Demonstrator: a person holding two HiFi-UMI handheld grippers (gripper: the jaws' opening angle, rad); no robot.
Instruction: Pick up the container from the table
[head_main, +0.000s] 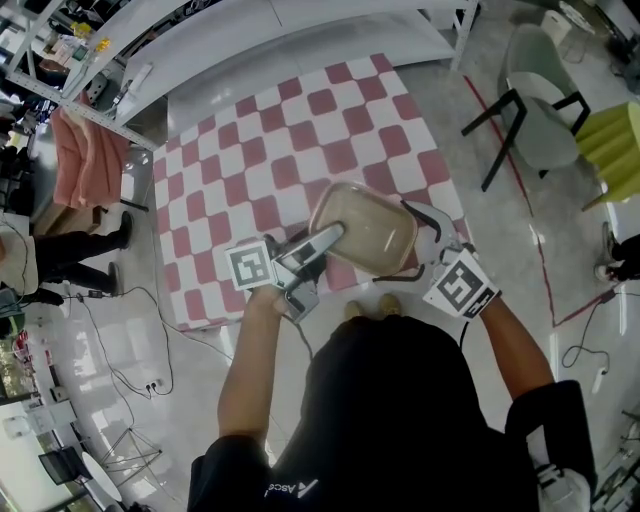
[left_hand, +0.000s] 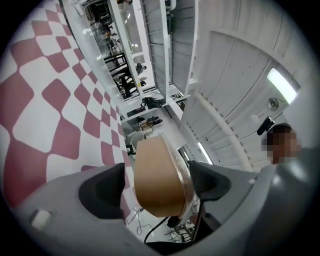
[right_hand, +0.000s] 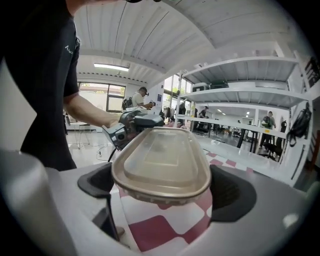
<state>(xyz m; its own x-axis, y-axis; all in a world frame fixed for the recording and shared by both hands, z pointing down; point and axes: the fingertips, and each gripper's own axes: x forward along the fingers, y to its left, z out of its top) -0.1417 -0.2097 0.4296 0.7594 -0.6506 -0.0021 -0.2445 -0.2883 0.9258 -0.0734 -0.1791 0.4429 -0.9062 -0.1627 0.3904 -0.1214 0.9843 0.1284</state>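
Note:
A tan oval container (head_main: 365, 228) with a clear lid hangs tilted above the near edge of the red-and-white checked table (head_main: 300, 130). My right gripper (head_main: 412, 245) is shut on its right end; in the right gripper view the container's rim (right_hand: 162, 162) spans from pad to pad of that gripper (right_hand: 162, 192). My left gripper (head_main: 322, 243) sits at the container's left end. In the left gripper view the container (left_hand: 157, 182) stands edge-on between that gripper's (left_hand: 156, 185) wide open jaws, with a gap on the left side.
A white bench or shelf (head_main: 250, 40) runs along the table's far side. A green chair (head_main: 540, 110) stands at the right and a pink cloth (head_main: 85, 155) hangs at the left. Cables (head_main: 130, 330) lie on the floor near the table's left corner.

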